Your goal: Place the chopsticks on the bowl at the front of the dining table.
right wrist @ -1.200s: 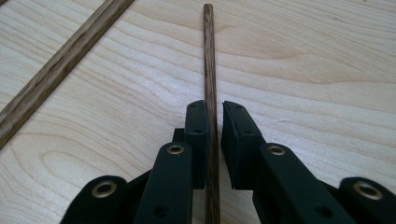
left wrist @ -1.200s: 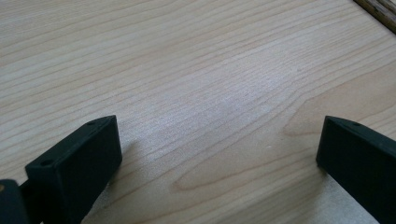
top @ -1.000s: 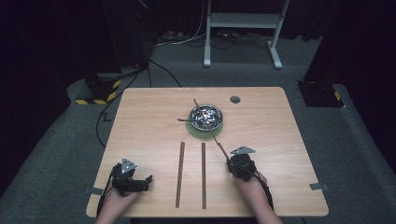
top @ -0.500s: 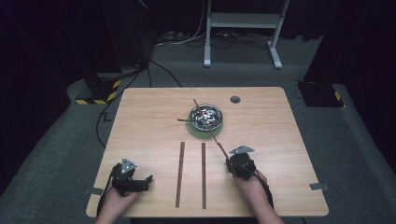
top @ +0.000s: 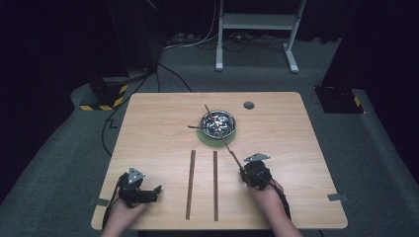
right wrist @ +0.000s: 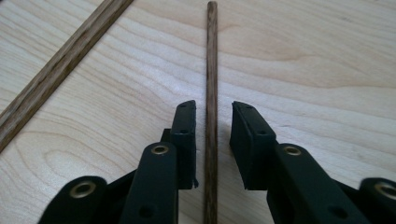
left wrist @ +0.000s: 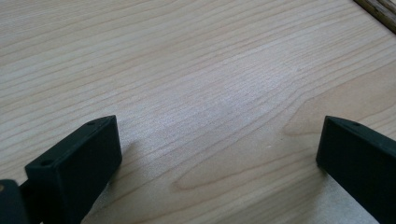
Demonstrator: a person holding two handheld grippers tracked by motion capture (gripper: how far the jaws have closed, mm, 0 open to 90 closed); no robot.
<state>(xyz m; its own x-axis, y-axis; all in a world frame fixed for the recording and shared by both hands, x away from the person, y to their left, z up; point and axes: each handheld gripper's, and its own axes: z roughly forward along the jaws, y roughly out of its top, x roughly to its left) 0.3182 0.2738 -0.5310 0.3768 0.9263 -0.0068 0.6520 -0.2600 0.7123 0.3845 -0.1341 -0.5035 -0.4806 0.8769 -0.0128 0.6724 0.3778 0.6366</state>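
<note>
A thin dark wooden stick lies slanted on the table, running from the bowl toward my right gripper. In the right gripper view the stick passes between the jaws of the right gripper. They stand narrowly open, with a small gap on each side. My left gripper rests near the table's front left corner. Its jaws are wide apart over bare wood, with nothing between them, as the left gripper view shows.
Two flat dark wooden strips lie parallel between the hands. One strip runs left of the right jaws. The metal bowl sits on a green mat and holds several small items and sticks. A small dark disc lies behind it.
</note>
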